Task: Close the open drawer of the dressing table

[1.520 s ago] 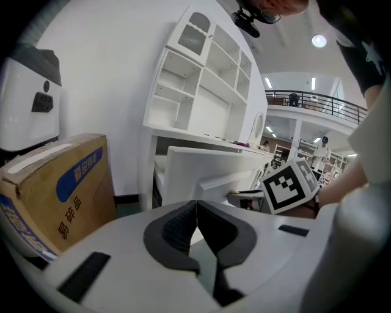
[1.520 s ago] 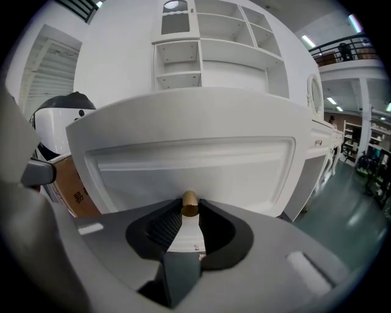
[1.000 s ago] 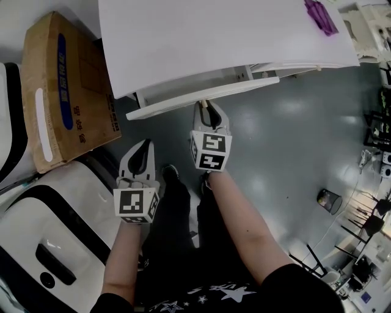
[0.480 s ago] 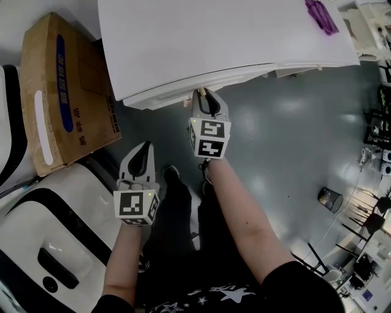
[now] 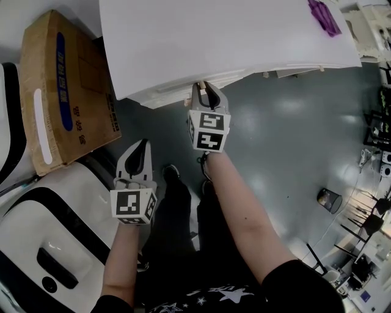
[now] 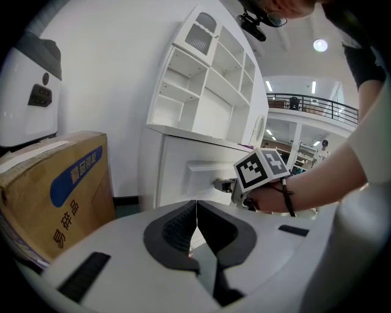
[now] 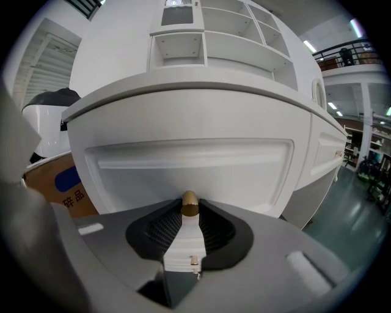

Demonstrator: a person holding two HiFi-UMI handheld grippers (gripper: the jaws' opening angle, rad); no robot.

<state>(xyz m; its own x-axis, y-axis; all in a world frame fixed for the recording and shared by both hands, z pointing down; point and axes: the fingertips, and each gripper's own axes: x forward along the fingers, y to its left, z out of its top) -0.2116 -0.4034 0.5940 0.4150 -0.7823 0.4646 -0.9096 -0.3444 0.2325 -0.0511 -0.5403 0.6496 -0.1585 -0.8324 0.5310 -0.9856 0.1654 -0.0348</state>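
I see the dressing table (image 5: 214,36) with its white surface nearly bare; a purple item (image 5: 322,15) lies at its far right corner. The floor (image 5: 293,140) is grey and glossy. A cardboard box (image 5: 67,85) stands to the left of the table, and a white appliance with black trim (image 5: 55,232) is nearer the person. The drawer (image 7: 189,165) sits tucked under the surface's front edge; I cannot tell whether it is fully flush. My right arm is stretched forward, and the right tongs (image 5: 206,92) are closed on the drawer's brass knob (image 7: 190,203). My left arm is held back near the legs, and the left tongs (image 5: 140,147) have their jaws together with nothing between them.
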